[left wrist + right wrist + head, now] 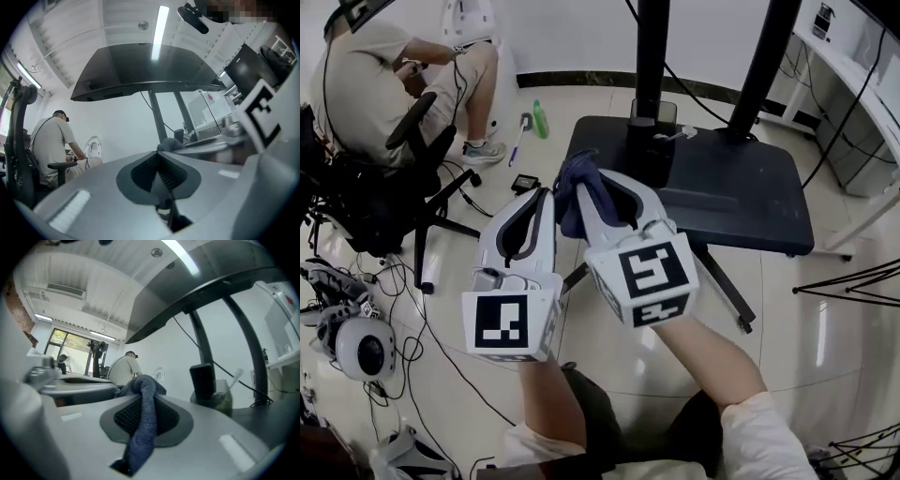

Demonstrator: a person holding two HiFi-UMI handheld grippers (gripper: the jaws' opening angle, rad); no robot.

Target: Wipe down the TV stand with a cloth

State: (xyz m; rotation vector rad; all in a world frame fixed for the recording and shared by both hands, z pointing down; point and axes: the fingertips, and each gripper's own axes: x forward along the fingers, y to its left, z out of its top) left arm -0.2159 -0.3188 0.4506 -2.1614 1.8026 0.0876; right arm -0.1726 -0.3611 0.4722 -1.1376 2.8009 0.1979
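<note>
The right hand-held gripper point(598, 199) is clamped on a dark blue fabric cloth point(572, 197). In the right gripper view the cloth bunches at the jaw tips and trails back between the pads. The left hand-held gripper point(540, 208) has its jaws pressed together on nothing. Both hang beside the near-left corner of the black TV stand base plate point(741, 187). Only the gripper views show the dark flat panel point(140, 65) overhead.

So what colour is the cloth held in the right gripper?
Dark blue, a muted denim shade. The cloth shows best in the right gripper view.
</note>
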